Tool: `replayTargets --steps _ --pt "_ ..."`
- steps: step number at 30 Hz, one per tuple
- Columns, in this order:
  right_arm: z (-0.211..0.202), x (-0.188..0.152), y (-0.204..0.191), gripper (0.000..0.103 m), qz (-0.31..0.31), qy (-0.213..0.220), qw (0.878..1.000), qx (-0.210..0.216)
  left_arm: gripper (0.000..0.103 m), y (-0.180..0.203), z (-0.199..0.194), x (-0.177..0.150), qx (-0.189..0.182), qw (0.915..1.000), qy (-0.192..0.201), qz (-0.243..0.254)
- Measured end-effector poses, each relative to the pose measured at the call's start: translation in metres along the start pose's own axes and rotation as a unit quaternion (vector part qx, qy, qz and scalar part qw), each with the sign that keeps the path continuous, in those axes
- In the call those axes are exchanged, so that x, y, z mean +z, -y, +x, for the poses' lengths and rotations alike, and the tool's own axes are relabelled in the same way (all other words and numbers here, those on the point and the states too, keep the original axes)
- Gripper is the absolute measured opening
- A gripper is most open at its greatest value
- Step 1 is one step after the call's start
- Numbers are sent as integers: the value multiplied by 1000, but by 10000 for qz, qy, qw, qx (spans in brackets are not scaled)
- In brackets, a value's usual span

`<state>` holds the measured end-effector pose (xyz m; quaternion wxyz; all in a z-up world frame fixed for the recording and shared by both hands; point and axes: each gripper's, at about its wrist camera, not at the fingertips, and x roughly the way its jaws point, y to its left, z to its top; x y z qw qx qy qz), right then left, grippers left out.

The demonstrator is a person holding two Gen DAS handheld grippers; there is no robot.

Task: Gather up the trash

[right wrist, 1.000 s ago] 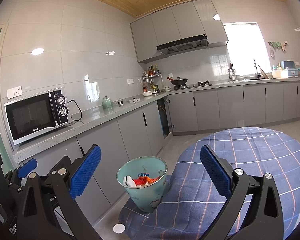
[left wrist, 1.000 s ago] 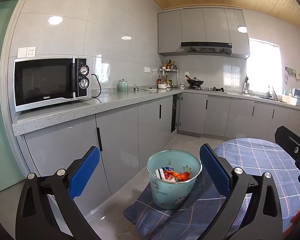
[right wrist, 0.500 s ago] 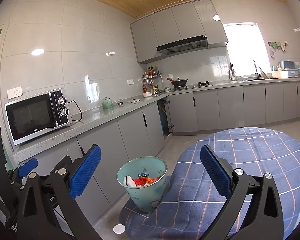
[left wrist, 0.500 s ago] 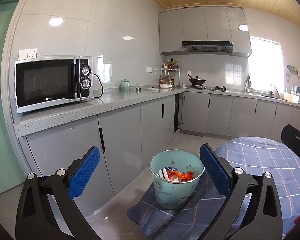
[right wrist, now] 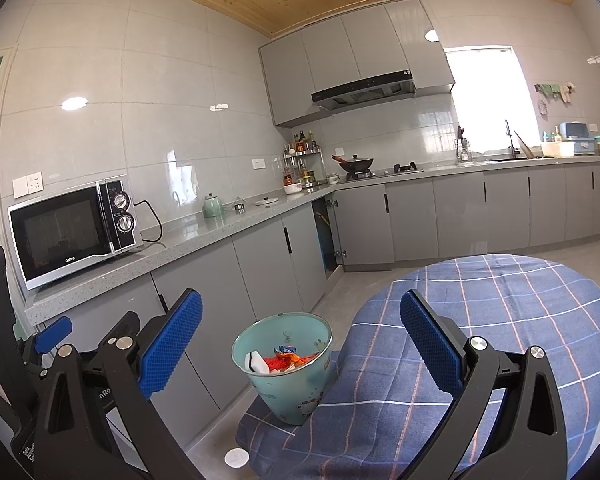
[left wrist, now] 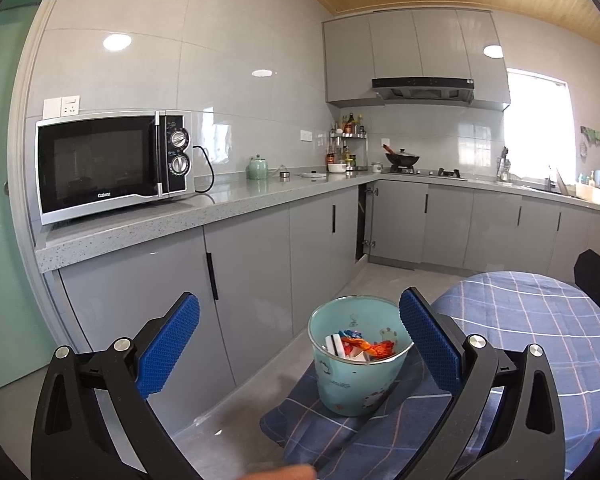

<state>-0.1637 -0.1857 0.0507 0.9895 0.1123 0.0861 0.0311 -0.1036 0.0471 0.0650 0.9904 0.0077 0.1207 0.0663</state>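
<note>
A small teal bin (left wrist: 356,364) (right wrist: 288,364) stands at the left edge of the round table with the blue checked cloth (left wrist: 540,344) (right wrist: 480,320). Inside it lie orange and white wrappers (left wrist: 360,348) (right wrist: 284,360). My left gripper (left wrist: 300,340) is open and held back from the bin, nothing between its blue pads. My right gripper (right wrist: 300,344) is also open and empty, above the table and behind the bin. The left gripper's body (right wrist: 52,344) shows at the left of the right wrist view.
Grey cabinets and a countertop (left wrist: 220,204) run along the left wall with a microwave (left wrist: 112,164) on it. A stove with a wok (right wrist: 356,164) sits at the far corner. A white round scrap (right wrist: 236,458) lies on the floor beside the cloth.
The left gripper has drifted slightly left and back; the bin sits further right in its view. The right gripper's view is nearly the same.
</note>
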Motion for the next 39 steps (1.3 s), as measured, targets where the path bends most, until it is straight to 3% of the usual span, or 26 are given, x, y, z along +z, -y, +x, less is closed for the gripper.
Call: replayTargets --steps 7,20,33,39 --pt "-2 0 0 97 27 21 10000 -18 99 4 -1 1 176 9998 14 93" --pt "0 -1 -2 97 -3 -9 10000 -14 99 -3 5 -3 -225 9994 -233 -98" --pt "2 0 2 97 53 -74 9999 -104 99 0 11 -4 -79 9994 -349 -3" --pt "6 -1 3 97 78 -152 9997 -171 99 2 14 -4 -208 9989 -429 -7"
